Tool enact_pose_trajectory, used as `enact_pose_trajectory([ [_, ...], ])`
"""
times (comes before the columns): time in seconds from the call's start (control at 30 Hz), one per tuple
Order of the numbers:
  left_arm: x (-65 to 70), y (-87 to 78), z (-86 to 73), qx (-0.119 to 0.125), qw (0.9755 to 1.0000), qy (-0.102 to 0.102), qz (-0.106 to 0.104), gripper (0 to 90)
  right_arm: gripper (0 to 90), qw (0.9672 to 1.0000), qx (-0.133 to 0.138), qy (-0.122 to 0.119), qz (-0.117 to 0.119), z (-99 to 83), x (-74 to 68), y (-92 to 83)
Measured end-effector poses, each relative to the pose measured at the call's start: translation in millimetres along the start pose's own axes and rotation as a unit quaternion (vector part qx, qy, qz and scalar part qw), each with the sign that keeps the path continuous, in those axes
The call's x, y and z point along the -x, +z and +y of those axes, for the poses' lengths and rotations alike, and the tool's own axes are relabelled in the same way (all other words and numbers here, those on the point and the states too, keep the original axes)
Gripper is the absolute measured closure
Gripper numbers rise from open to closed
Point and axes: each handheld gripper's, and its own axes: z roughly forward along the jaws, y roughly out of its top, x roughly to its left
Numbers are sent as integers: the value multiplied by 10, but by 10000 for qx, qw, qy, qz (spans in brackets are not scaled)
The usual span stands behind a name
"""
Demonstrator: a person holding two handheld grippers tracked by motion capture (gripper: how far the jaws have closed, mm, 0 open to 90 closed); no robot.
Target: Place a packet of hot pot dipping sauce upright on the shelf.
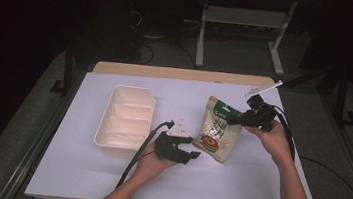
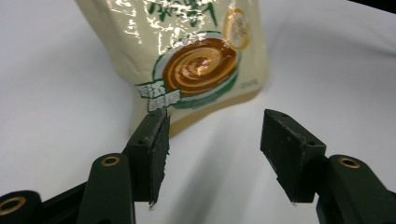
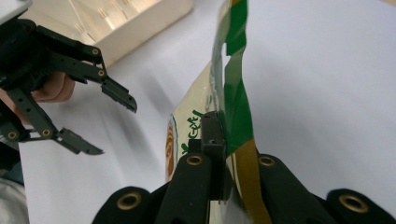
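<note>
One thin pinch only, so could easily lose the pouch [image 1: 219,131]: held by its top edge in the right tool [image 1: 239,119], clamped tight there, bottom resting on the white bench [image 1: 81,169] right of the tray [image 1: 126,116]. Left tool [image 1: 189,155] roughly half open, gripping nothing, just near the pouch's lower corner.

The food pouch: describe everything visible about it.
The food pouch is a glossy cream plastic bag with a green top band, green lettering and a round picture of brown swirled food. The right tongs pinch its upper edge, shut on it. The open left tongs sit just short of its lower end, apart from it, above the white table sheet.
</note>
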Motion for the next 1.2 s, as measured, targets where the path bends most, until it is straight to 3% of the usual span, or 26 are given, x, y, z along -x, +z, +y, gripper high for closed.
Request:
enact_pose_trajectory([
  [0.3,127,-118,-56,79,9998,89,-149,392,892,9997,-4,-233,-66,143,-115,-26],
  [0.43,221,-197,-108,77,9996,232,-170,386,893,9993,2,-373,-61,248,-192,-31],
  [0.67,273,-341,-239,147,9995,187,-211,351,893,9991,-53,-413,-80,381,-176,6],
  [0.77,309,-402,-289,158,9993,270,-179,329,894,9990,-35,-451,-46,430,-193,17],
  [1.2,390,-600,-507,234,9993,232,-199,301,894,9965,46,-829,130,941,-398,174],
])
